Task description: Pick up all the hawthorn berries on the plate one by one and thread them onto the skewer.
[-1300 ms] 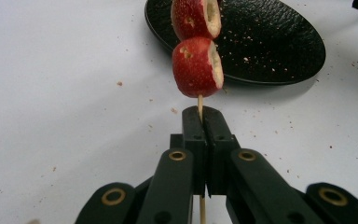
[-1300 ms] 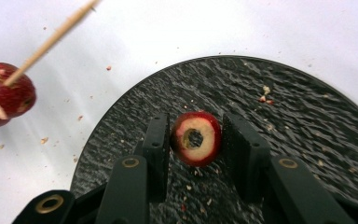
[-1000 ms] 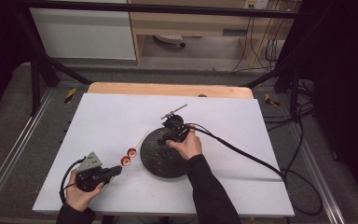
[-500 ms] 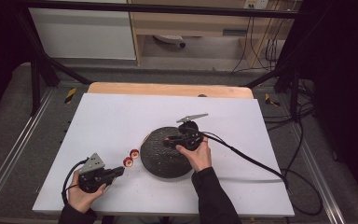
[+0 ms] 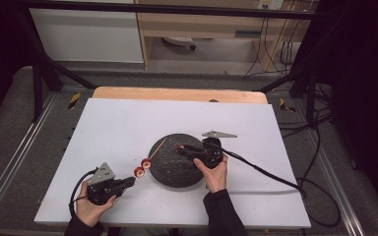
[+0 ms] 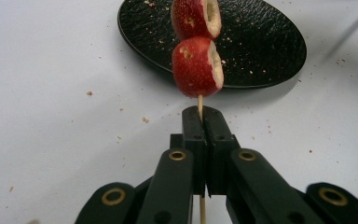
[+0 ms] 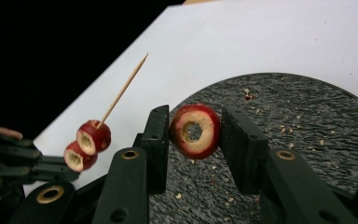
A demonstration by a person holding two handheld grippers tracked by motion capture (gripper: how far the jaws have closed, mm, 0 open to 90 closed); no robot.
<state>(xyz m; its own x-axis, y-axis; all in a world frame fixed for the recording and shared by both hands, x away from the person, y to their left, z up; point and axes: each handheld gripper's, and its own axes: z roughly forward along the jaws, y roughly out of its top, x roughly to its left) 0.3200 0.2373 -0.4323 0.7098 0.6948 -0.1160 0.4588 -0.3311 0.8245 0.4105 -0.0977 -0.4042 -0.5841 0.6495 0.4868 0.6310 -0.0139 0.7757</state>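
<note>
Right gripper view: pinching a light, soft, easily bruised cored fruit piece [image 7: 195, 131] by its red sides in the right gripper [image 7: 195, 135], left gripper [image 6: 203, 126] clamping the thin, brittle skewer [image 6: 200, 103] just below two threaded pieces [image 6: 197, 66], near the plate's [image 5: 170, 174] left edge.

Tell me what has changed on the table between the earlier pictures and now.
The right claw, shut on a cored red fruit piece, moved rightward across the round black slate plate and turned leftward toward the thin wooden skewer. The left claw stayed put, gripping that skewer with two red fruit pieces threaded.
</note>
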